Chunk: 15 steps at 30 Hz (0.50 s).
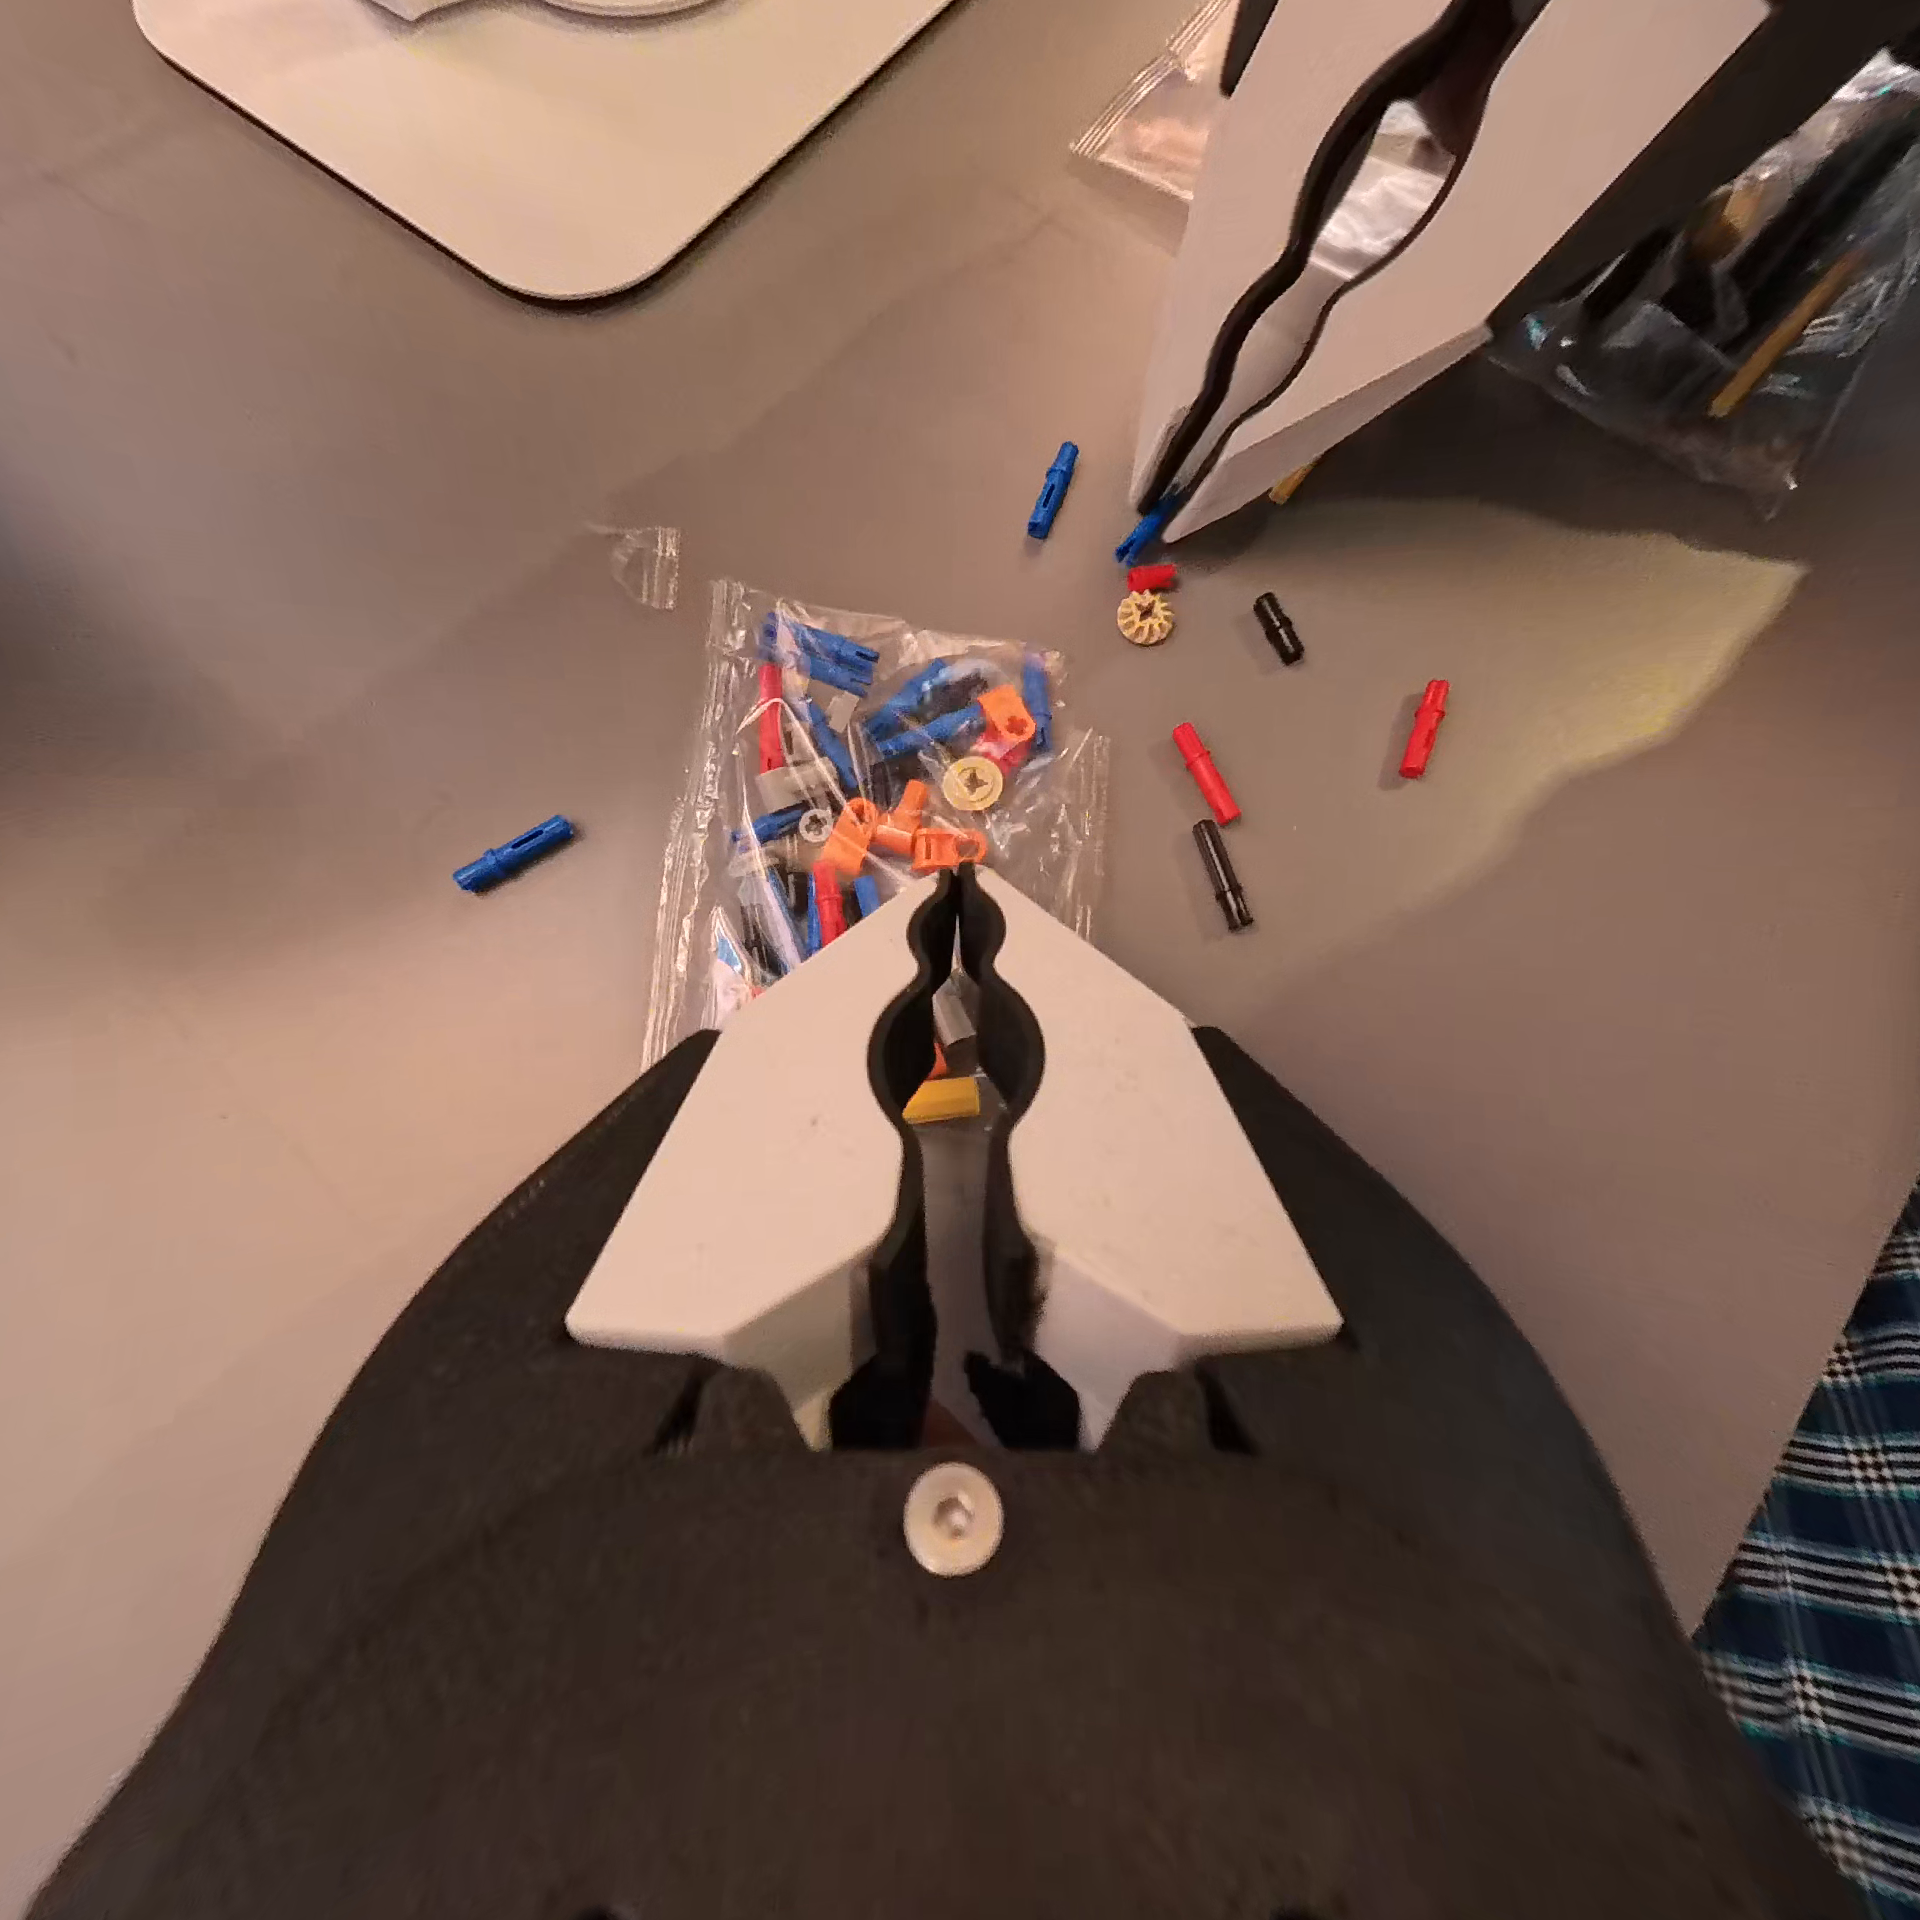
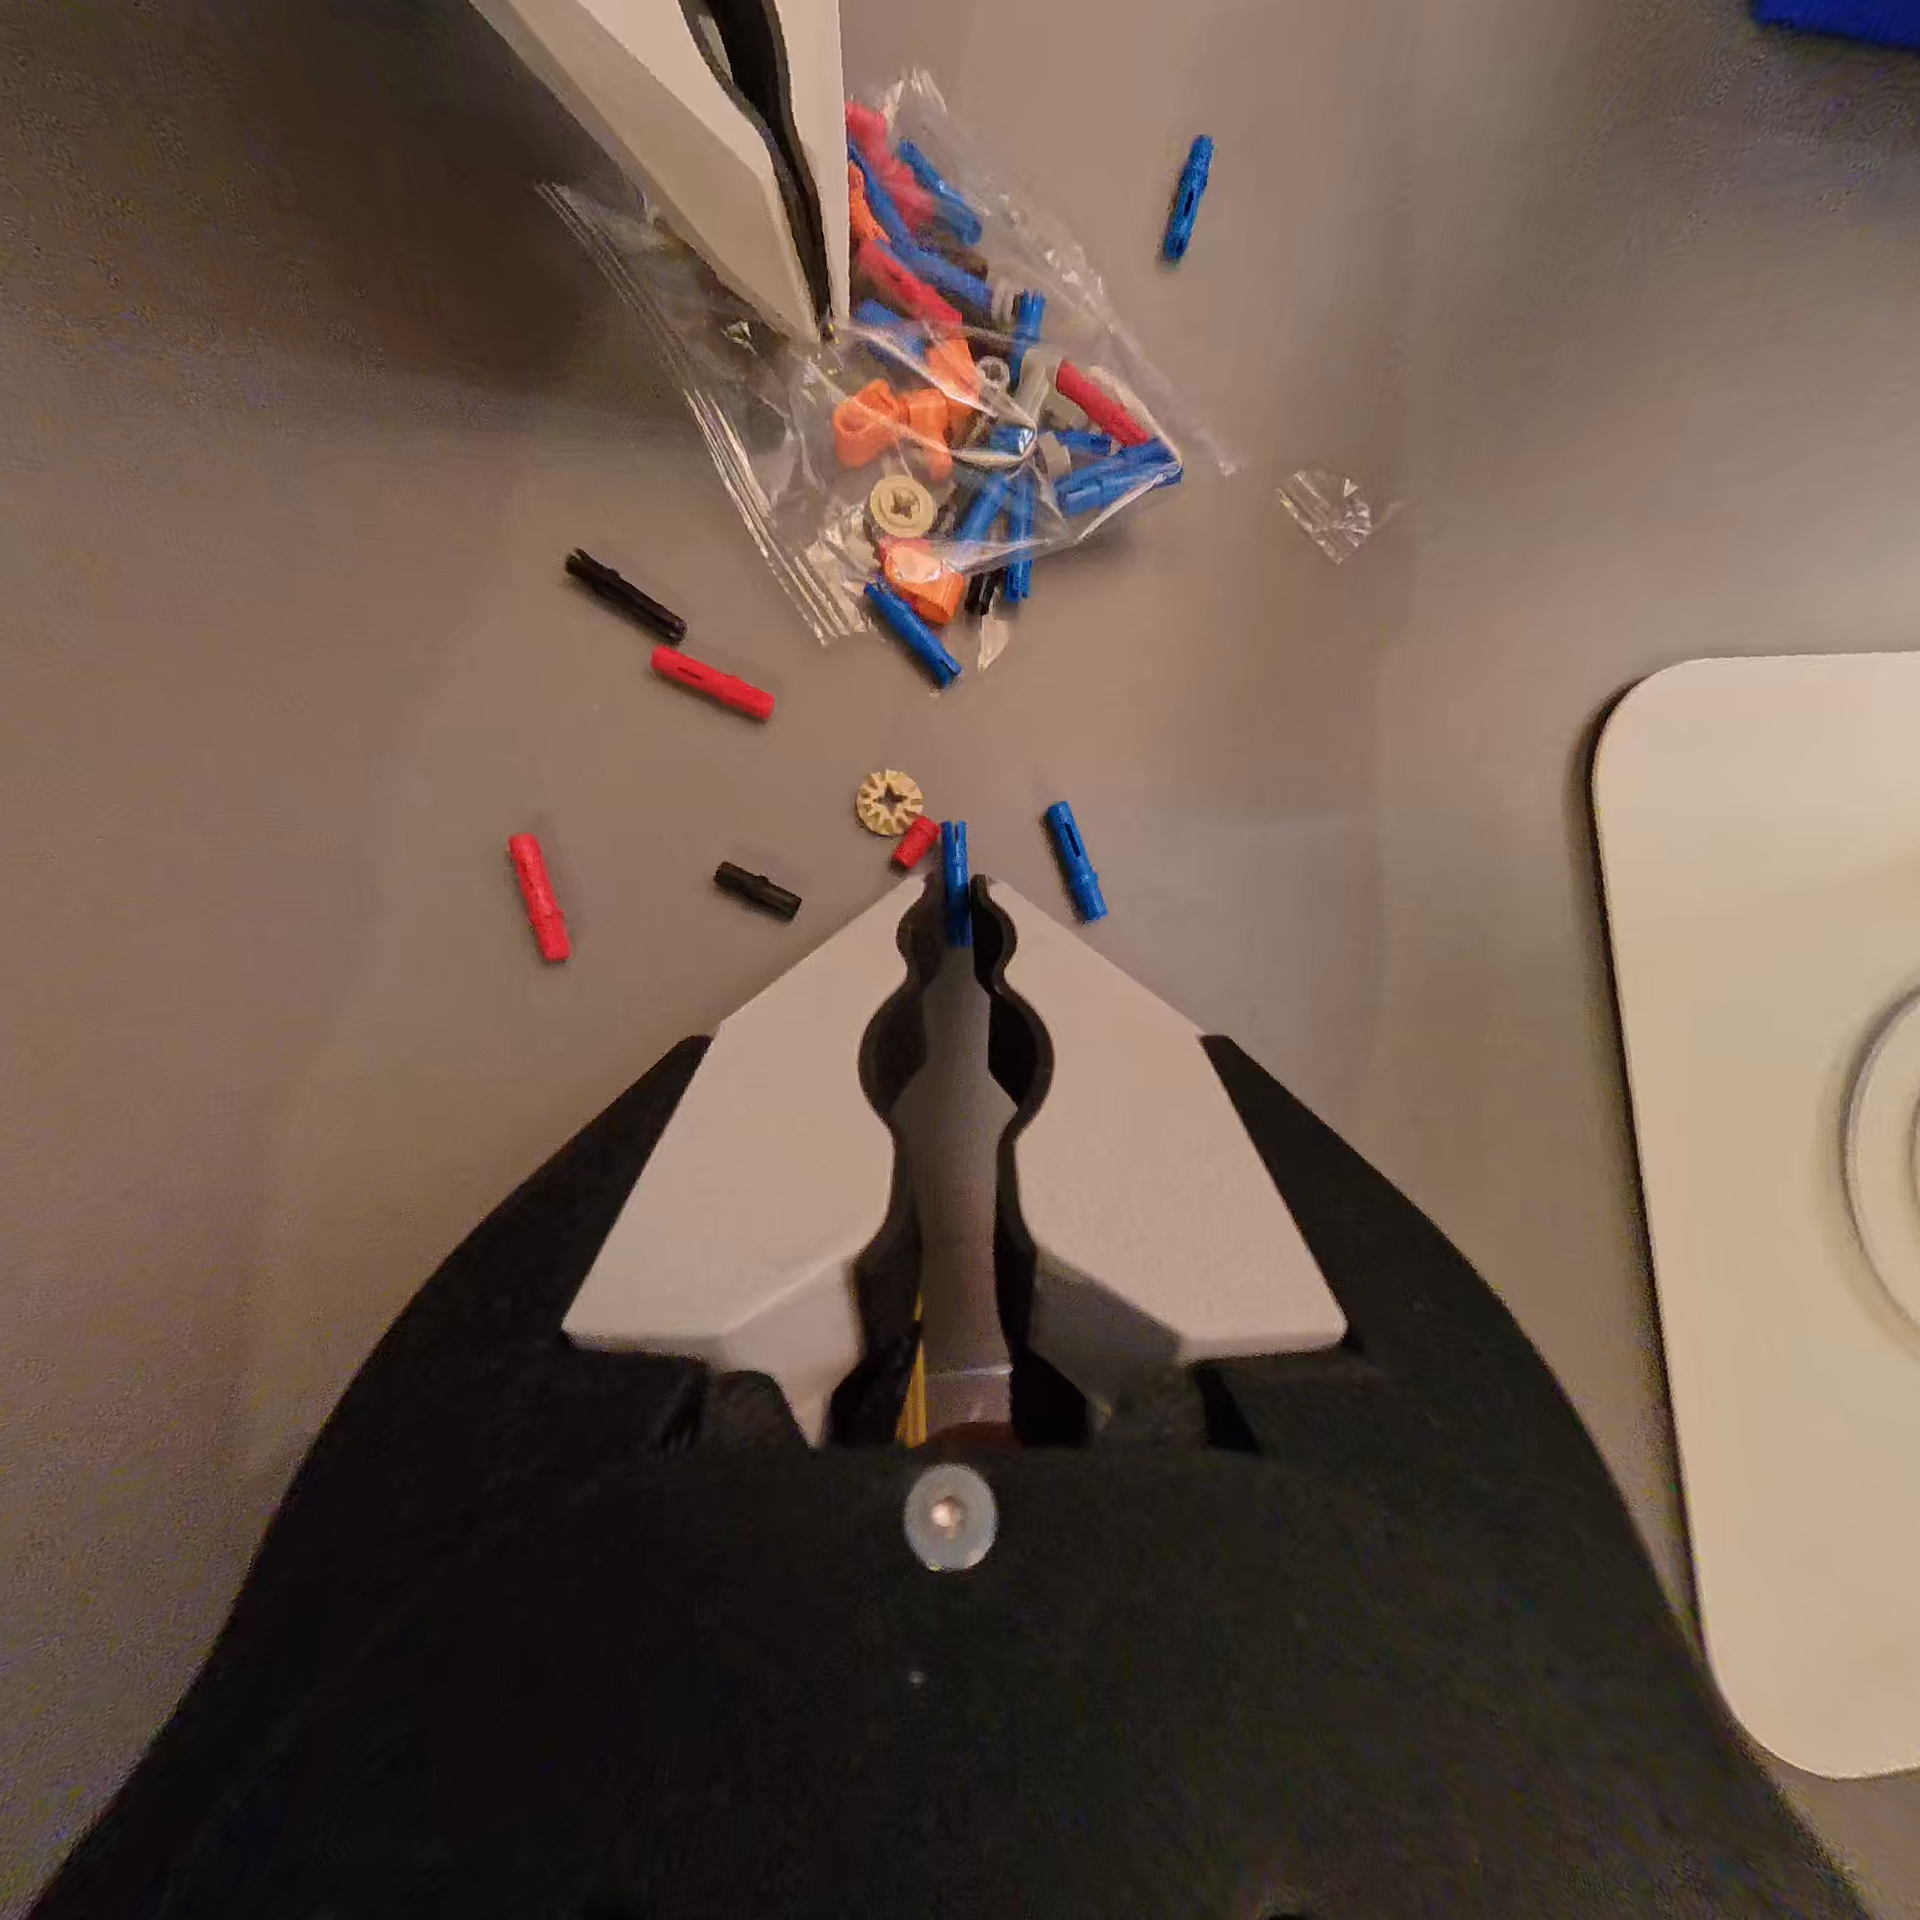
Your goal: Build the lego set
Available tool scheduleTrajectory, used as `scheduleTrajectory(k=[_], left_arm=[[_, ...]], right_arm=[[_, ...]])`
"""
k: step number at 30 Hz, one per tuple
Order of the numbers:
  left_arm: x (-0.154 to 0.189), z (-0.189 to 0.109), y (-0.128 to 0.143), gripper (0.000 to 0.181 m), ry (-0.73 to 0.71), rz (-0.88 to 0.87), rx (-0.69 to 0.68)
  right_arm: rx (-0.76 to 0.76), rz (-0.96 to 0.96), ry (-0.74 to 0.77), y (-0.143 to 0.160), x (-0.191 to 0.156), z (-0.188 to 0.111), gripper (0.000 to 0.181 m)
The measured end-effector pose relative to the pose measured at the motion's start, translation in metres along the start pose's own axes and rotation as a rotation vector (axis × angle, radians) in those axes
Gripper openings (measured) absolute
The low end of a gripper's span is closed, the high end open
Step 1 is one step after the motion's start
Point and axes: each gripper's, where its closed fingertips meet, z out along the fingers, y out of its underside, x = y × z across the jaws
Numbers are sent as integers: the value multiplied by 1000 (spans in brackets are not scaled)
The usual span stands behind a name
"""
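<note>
The right gripper [image 2: 956, 883] has its fingers pinched on a blue pin [image 2: 954, 878] at the tips, low over the grey table [image 2: 312, 364]; just beyond lie a short red pin [image 2: 914, 842] and a tan gear [image 2: 890, 801], with black, red and blue pins scattered around; farther off, the left gripper [image 1: 954, 873] has its fingers closed on the clear bag of parts [image 1: 873, 769], which lies on the table holding blue, red and orange pieces; a white board [image 1: 540, 135] sits at the far edge; no brand or writing can be read.
</note>
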Motion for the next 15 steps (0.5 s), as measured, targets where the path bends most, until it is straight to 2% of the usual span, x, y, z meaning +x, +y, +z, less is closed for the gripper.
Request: scheduleTrajectory(k=[8, 15], left_arm=[[3, -6, -2, 0, 54, -103, 74], [2, -7, -3, 0, 74, -154, 108]], right_arm=[[88, 142, -73, -25, 0, -6, 1], [36, 93, -85, -38, -9, 15, 2]])
